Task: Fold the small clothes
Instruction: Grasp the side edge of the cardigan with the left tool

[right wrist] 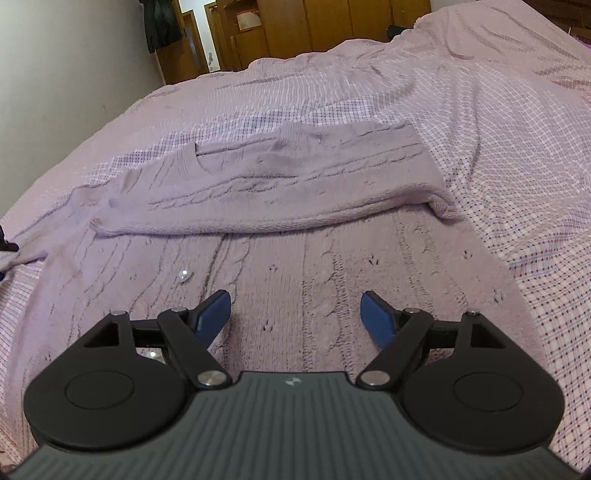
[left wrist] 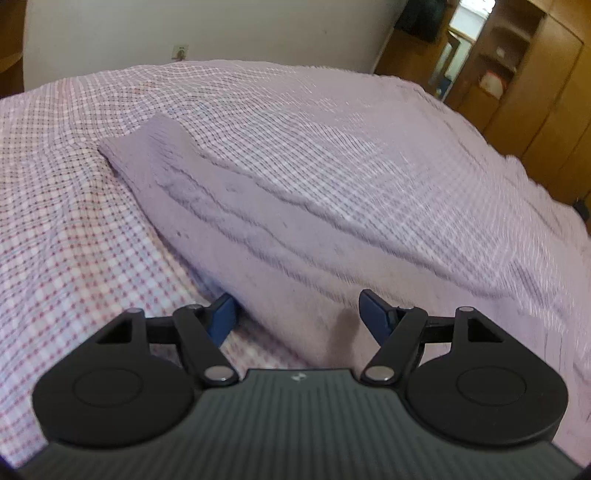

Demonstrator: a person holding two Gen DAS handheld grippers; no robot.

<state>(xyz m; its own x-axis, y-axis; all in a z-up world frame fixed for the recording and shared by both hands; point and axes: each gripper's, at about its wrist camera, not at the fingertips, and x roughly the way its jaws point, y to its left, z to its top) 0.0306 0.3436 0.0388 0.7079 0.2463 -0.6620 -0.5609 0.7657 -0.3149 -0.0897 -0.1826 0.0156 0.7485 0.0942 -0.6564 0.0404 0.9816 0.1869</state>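
**A purple sweater lies on the bed**

A soft purple sweater [right wrist: 295, 192] lies spread out on a bed. The bed has a checked cover [right wrist: 517, 129] with small pink and white squares. The sweater is knitted, with long twisty rope lines running down it. Its neck hole shows on the far left part. One side is folded over across the middle, so a thick band of knit lies on top of the flat part below. A tiny shiny bead [right wrist: 183, 275] sits on the flat part.

The right gripper [right wrist: 297, 317] is just above the flat part of the sweater. Its two blue fingers [right wrist: 214, 314] stand wide apart — nothing is pinched between them.

The left gripper [left wrist: 297, 317] is over another part of the sweater [left wrist: 236, 206], a long strip that reaches away across the bed. Here the near end of the strip lies between the two blue fingers [left wrist: 221, 317]. The jaws are apart and the pads do not squeeze the cloth — one finger is over the checked cover [left wrist: 92, 240] just beside the sweater's edge.

Behind the bed are a pale wall [left wrist: 221, 29] and brown wooden cupboards [right wrist: 332, 22]. Something dark hangs by the doorway.
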